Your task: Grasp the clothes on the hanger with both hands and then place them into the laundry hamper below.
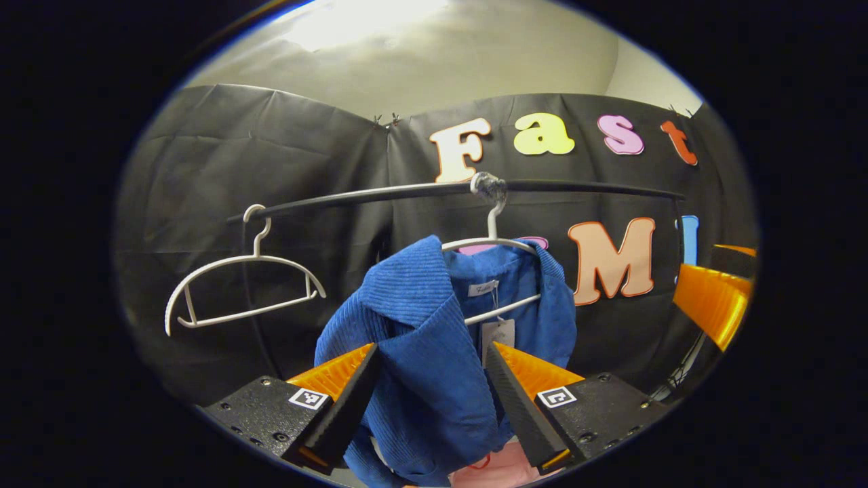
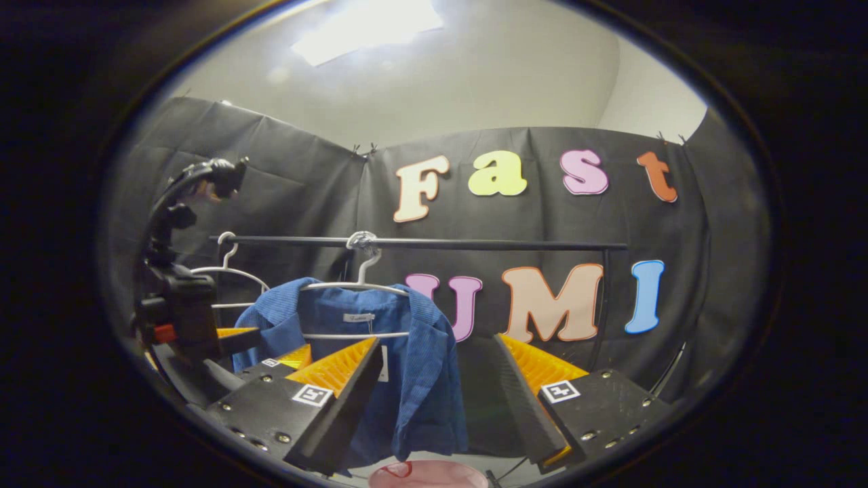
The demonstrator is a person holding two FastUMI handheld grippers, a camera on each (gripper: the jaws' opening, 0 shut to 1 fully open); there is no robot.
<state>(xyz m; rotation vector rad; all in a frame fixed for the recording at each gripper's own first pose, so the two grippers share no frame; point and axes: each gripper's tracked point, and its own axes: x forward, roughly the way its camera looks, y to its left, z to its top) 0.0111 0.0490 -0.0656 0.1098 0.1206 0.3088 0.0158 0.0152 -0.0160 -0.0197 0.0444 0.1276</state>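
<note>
Left hand-held gripper (image 1: 428, 396) spread wide, fingers either side of the blue shirt's (image 1: 434, 352) front panel but not pressing it; nothing gripped. Right hand-held gripper (image 2: 434, 400) likewise gaping, shirt hanging behind its left finger, no contact to be seen. In the right gripper view, left hand-held gripper seen from the side, at the shirt's left shoulder.

Shirt on a white hanger (image 1: 489, 238), collar flipped up on one side, paper tag dangling inside the neck. Lower hem cut off in the left gripper view. Hanger hook wrapped onto the black rail (image 1: 380, 194). Second hanger (image 1: 241, 288) bare, farther along the rail.

Pink hamper (image 2: 427, 473) below the shirt, just a sliver of rim, most of it cut off.

Black cloth wall (image 2: 285, 176) behind, pale ceiling with a bright light patch above.
</note>
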